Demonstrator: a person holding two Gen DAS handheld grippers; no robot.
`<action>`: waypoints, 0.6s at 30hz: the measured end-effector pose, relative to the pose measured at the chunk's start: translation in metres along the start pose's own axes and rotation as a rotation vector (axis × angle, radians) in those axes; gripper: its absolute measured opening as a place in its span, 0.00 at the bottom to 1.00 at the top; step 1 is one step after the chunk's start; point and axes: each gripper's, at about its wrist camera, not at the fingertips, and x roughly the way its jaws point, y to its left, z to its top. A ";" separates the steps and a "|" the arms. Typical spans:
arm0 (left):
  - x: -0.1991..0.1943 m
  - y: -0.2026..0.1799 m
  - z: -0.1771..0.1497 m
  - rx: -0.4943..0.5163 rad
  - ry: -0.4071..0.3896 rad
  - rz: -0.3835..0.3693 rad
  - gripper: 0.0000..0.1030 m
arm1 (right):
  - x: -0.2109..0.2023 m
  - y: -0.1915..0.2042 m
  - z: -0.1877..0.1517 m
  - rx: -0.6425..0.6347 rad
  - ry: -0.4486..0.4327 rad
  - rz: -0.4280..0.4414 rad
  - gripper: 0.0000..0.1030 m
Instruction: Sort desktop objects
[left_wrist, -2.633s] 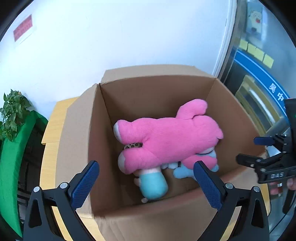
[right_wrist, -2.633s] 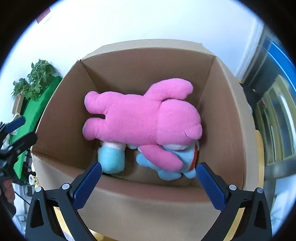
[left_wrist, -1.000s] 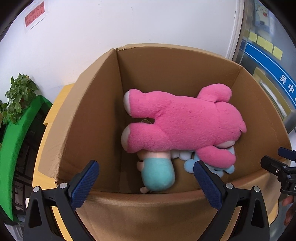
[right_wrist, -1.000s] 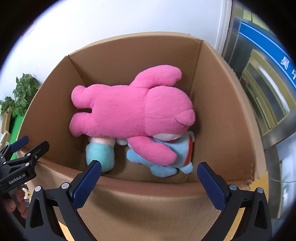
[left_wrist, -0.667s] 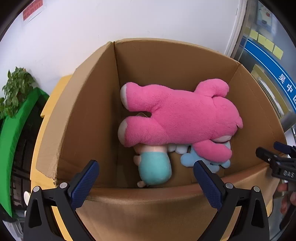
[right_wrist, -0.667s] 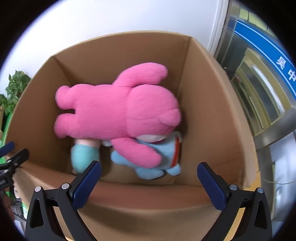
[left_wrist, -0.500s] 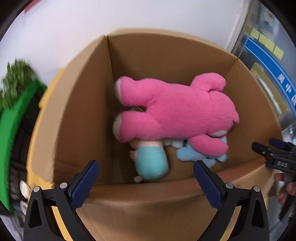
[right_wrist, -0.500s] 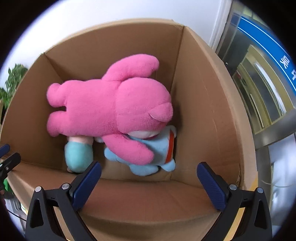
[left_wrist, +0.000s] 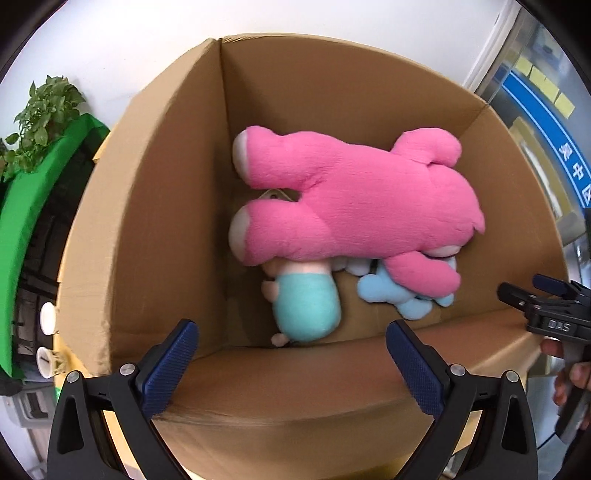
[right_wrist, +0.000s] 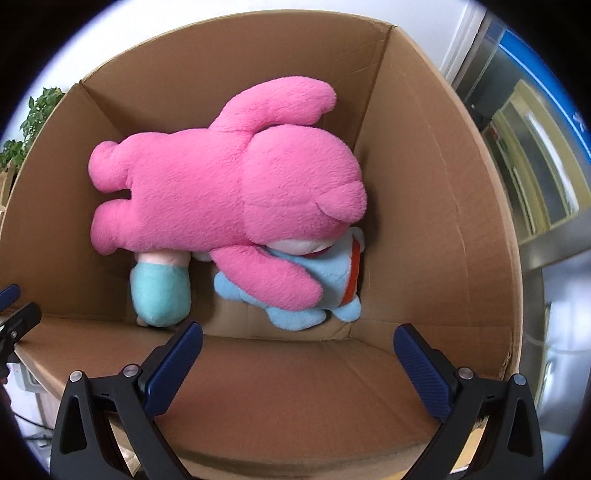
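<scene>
The left gripper (left_wrist: 290, 349) hangs over the near wall of the box (left_wrist: 147, 192), its pads spread wide with nothing between them. The right gripper (right_wrist: 297, 352) hangs just beside it over the same wall, jaws equally wide and empty. Each shows at the edge of the other's view, with a person's fingers (left_wrist: 570, 376) on the right one's handle.

Below them, on the box floor, three soft toys lie in a heap. A pink plush (right_wrist: 236, 195) sprawls face down across the middle, legs toward the left wall and head toward the right. Under its legs pokes out a teal doll (right_wrist: 160, 291); under its arm and head lies a blue plush (right_wrist: 332, 284) with a red band, close to the right wall.

As for progress, these three toys sit where a sort would leave them. Whether more items wait on the desk cannot be told: the box fills both views, and only a plant (left_wrist: 44, 118) and small white cups (left_wrist: 46, 339) show beyond it. The open, empty jaws fit either a drop just made or a reach into the box.
</scene>
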 end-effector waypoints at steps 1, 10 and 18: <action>-0.001 0.002 -0.002 0.003 0.004 0.009 0.99 | -0.001 0.002 -0.002 0.004 0.008 0.008 1.00; -0.001 -0.003 0.017 0.001 -0.036 0.001 1.00 | -0.011 -0.006 0.013 0.038 -0.030 0.035 1.00; -0.002 -0.019 0.022 -0.010 -0.063 -0.066 1.00 | -0.018 0.002 0.010 0.040 -0.055 -0.002 1.00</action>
